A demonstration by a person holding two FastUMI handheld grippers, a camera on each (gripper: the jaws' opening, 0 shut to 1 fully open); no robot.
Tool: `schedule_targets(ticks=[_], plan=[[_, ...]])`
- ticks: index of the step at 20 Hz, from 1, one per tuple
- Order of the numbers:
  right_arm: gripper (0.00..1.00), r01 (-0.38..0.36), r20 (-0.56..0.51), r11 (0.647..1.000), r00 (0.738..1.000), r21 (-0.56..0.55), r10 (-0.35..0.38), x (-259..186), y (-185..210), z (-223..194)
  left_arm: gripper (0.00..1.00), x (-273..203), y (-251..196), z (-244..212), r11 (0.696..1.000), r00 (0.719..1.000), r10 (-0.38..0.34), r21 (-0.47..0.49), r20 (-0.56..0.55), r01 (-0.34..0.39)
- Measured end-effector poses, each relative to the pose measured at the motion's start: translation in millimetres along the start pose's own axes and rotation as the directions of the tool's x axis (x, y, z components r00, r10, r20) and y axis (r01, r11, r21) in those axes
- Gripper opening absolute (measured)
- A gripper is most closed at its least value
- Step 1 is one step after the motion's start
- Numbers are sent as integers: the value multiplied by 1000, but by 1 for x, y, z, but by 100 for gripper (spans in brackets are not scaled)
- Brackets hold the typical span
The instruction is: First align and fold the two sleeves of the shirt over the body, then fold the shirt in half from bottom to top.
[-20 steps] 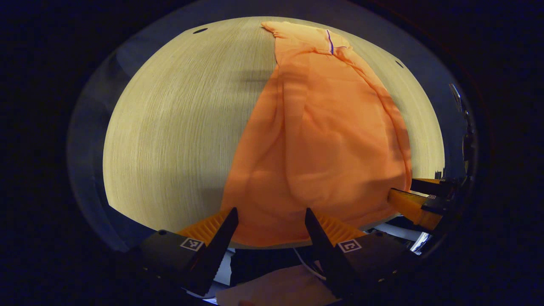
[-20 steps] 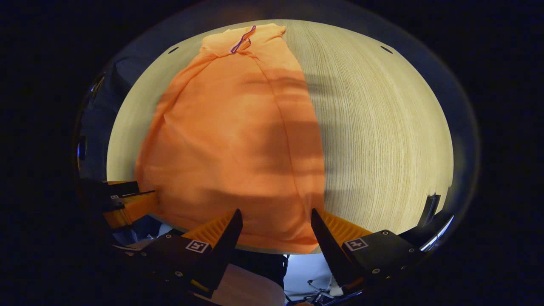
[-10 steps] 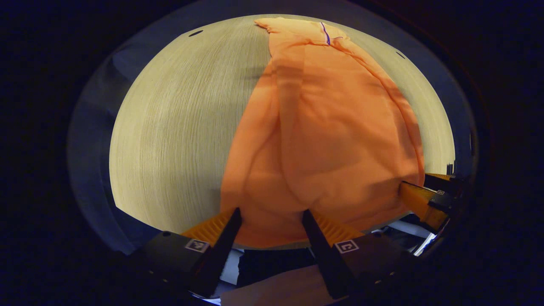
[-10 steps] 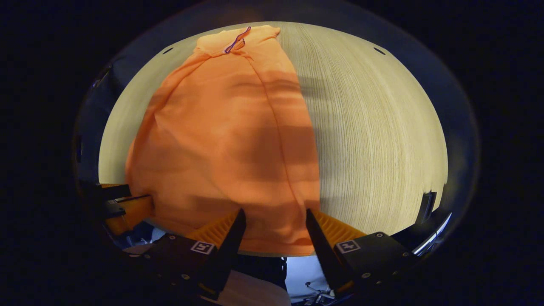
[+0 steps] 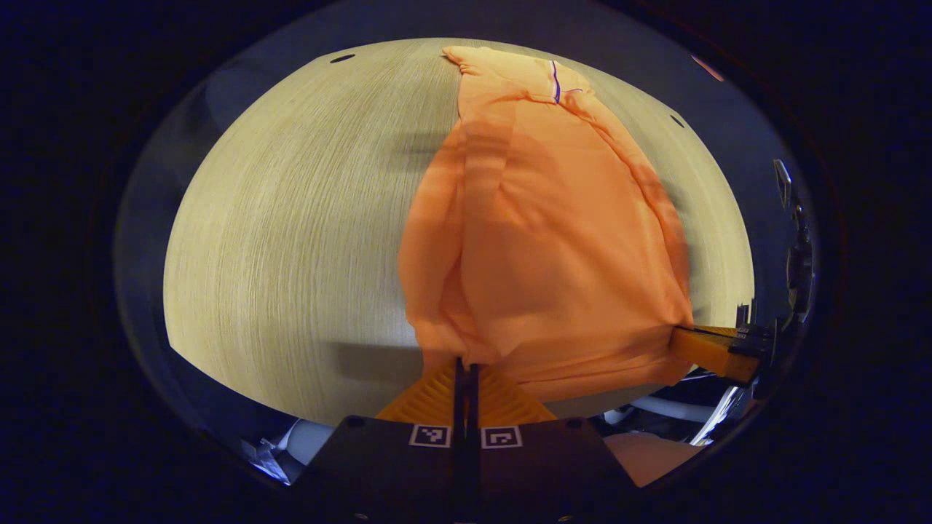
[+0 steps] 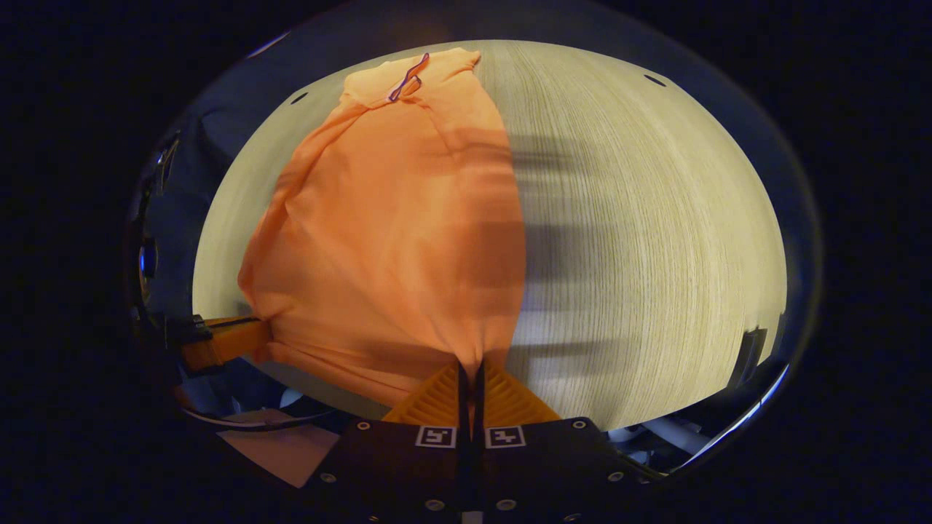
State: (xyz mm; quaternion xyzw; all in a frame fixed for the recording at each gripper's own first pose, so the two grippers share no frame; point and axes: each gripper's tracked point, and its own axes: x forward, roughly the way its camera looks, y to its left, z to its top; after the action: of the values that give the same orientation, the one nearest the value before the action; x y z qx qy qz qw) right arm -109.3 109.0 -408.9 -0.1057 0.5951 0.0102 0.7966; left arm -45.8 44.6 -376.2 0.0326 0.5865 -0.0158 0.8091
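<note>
Left tongs (image 5: pixel 466 371) and right tongs (image 6: pixel 470 371) clamp the shirt (image 5: pixel 553 233) hem corners. This grip allows folding bottom to top across the bench (image 5: pixel 291 233).

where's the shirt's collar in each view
Left gripper view: collar at the top, right of centre, on the far end of the orange shirt.
Right gripper view: collar at the top, left of centre.
Shared landmark: its purple neck trim.

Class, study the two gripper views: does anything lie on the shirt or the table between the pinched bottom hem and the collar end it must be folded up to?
Nothing visible does. The shirt lies bare from hem to collar, and the table beside it holds nothing in the path.
</note>
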Motion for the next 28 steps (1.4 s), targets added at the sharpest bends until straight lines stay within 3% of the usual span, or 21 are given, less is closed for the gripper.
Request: schedule_targets(ticks=[17, 28], plan=[[0, -32, 195, 999, 980, 0, 31, -63, 9, 117, 1, -73, -11, 110, 997, 979, -69, 47, 190, 61], [0, -10, 372, 999, 928, -34, 22, -98, 5, 232, 1, -104, -16, 238, 994, 925, -87, 96, 369, 55]])
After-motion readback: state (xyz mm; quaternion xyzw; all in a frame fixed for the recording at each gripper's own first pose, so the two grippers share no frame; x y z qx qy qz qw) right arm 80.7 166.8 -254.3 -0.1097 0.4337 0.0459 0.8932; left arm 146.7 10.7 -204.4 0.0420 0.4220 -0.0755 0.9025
